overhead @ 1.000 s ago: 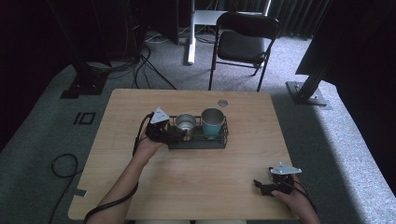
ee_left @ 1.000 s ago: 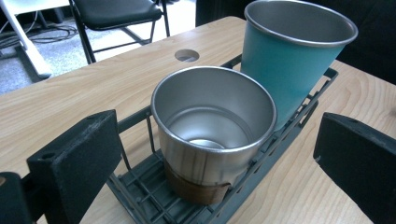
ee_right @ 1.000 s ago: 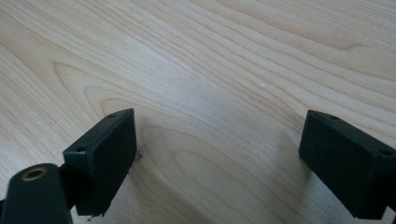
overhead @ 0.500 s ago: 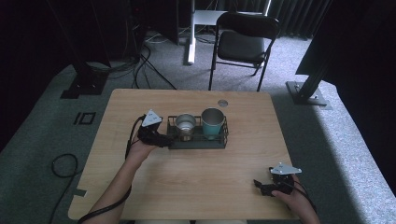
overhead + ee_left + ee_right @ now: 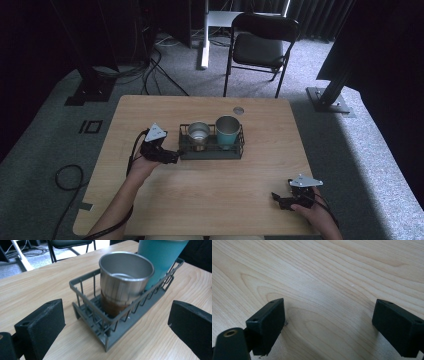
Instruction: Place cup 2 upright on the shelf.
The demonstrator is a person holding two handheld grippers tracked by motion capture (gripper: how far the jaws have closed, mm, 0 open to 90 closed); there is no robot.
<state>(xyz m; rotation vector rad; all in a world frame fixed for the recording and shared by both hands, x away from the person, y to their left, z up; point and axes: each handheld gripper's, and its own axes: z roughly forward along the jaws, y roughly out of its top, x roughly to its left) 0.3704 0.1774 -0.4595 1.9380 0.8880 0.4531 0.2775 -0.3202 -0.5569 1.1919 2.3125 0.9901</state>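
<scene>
A dark wire rack (image 5: 211,149) stands in the middle of the wooden table (image 5: 210,200). It holds a steel cup (image 5: 199,132) at its left and a teal cup (image 5: 227,131) at its right, both upright. My left gripper (image 5: 171,157) lies just off the rack's left end, open and holding nothing. In the left gripper view, its gripper (image 5: 117,323) has its jaws wide apart, facing the rack (image 5: 112,336), the steel cup (image 5: 126,280) and the teal cup (image 5: 160,257) behind it. My right gripper (image 5: 280,200) rests near the front right corner, and in its own view the gripper (image 5: 332,325) is open over bare wood.
A round cable hole (image 5: 238,110) sits near the table's far edge. A black folding chair (image 5: 260,47) stands behind the table. Cables (image 5: 65,175) and stand bases (image 5: 330,100) lie on the grey carpet around it.
My left gripper has drawn back to the left, away from the steel cup and the rack's end. The right gripper has stayed where it was.
</scene>
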